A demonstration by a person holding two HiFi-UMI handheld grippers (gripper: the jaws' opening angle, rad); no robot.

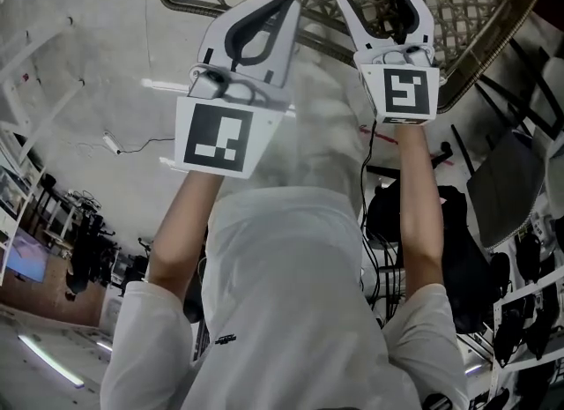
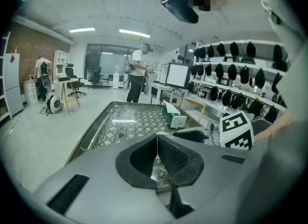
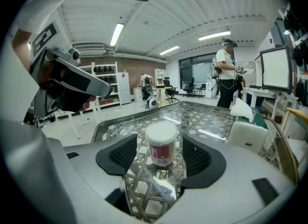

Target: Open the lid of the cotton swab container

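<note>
Two grippers, one job, and the lid not yet touched. Your left gripper (image 2: 157, 141) is closed tight on nothing, pad against pad, and hangs up and to the left of its partner, clear of the table (image 3: 211, 122). Your right gripper (image 3: 159, 151) is spread wide, and the cotton swab container (image 3: 161, 147) stands upright on the glass straight ahead in its gap, with daylight on both sides and neither pad touching. Whether the tub sits fully between the pads or just past their tips cannot be told.

The step in hand looks like securing the body. Ease the right gripper forward until the pads flank the red label, below the white lid (image 3: 161, 130), so the cap stays free to lift. Keep the tub centred in the gap; a pad that lands first will likely shove a light tub across smooth glass or tip it. Close gently, enough to hold without crushing thin plastic.

Open the left gripper before you bring it in, then come down over the lid's rim from above and lift while the right holds firm. Mind the tissue box (image 3: 246, 136) off the right jaw's outer side.
</note>
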